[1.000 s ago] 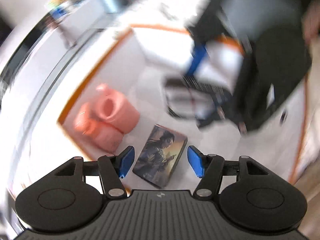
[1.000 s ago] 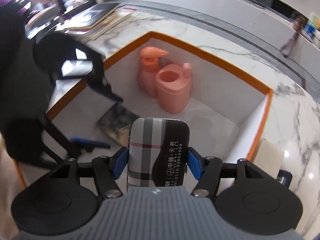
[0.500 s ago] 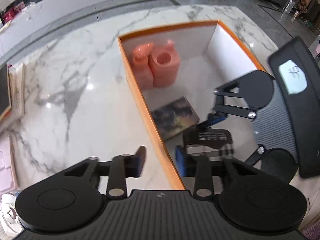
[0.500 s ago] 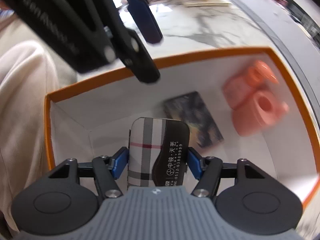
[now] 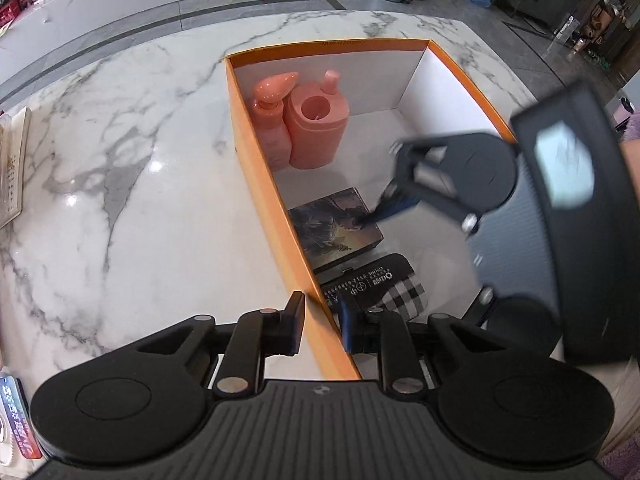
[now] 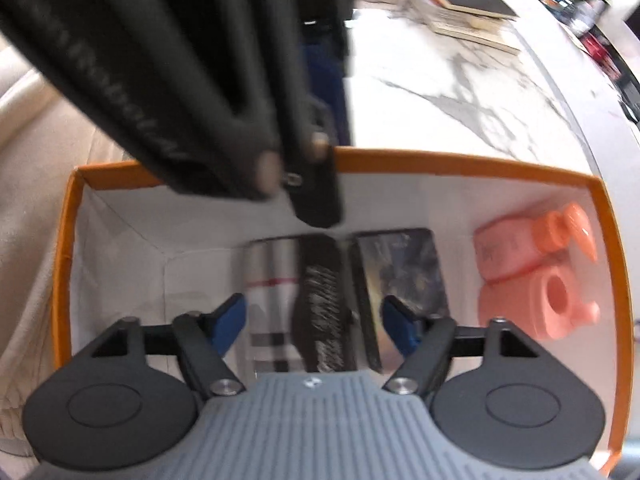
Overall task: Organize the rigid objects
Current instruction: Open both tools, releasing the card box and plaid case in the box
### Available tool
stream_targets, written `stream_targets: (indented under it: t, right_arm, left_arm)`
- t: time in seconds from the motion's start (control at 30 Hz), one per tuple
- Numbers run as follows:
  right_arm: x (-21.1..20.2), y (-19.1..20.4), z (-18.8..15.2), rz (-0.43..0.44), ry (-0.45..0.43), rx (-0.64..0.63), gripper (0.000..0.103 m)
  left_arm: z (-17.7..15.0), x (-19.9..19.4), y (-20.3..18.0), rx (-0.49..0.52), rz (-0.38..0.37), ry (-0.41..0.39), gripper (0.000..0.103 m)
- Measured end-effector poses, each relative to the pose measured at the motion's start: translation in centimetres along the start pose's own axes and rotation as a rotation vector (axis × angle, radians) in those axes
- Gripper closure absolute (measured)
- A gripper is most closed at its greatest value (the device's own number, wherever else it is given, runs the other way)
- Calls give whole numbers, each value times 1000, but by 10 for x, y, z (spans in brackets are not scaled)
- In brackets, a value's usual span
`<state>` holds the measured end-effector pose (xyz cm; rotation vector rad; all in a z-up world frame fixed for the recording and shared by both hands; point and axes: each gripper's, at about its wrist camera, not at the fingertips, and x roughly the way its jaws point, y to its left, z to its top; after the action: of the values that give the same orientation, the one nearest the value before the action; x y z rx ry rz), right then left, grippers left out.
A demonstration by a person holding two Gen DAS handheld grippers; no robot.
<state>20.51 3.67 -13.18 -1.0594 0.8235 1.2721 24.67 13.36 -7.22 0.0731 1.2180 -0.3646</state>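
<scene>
An orange-rimmed white box (image 5: 276, 216) sits on the marble table. Inside lie a plaid-and-black case (image 5: 372, 284), a dark picture tin (image 5: 336, 232) and two pink bottles (image 5: 300, 124). My left gripper (image 5: 320, 322) straddles the box's near wall, its jaws a small gap apart around the rim without clamping it. My right gripper (image 6: 314, 320) is open above the plaid case (image 6: 296, 300), which lies on the box floor beside the tin (image 6: 400, 280). The pink bottles (image 6: 536, 276) show at the right.
Books (image 6: 456, 4) lie on the marble table (image 5: 140, 200) beyond the box. A book edge (image 5: 12, 168) shows at far left. The left gripper's body (image 6: 200, 60) hangs over the box wall in the right wrist view.
My right gripper has opened and let go of the plaid case, which now lies on the box floor. The left gripper has stayed over the box wall.
</scene>
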Motion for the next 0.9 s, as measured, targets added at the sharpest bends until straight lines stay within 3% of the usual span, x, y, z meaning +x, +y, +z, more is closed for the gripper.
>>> stream_targets:
  t: [0.03,0.13,0.23,0.27,0.43,0.6,0.9]
  right_arm:
    - [-3,-5,-2,-2,7,40,12]
    - [-9,-27,-13,34,19,239,13]
    - [-15,-47,-30,21,-5,414,28]
    - [-16,-52,-31,0,-17,435,27]
    - [-1,-62,-25,7,-31,439,26]
    - [19,-65,-10,31,-30,346,24]
    - [26,-70,-14,70,-36,248,35]
  left_arm:
    - [0,0,-1,1,-1,0,79]
    - [-1,1,0,-1,-1,3,79]
    - [0,2,-2,8,3,9,79]
    - [0,2,-2,12,5,11,79]
    - [2,3,-1,18,2,21,79]
    - [2,4,2,23,-10,25,78]
    - [3,7,2,34,-17,28,78]
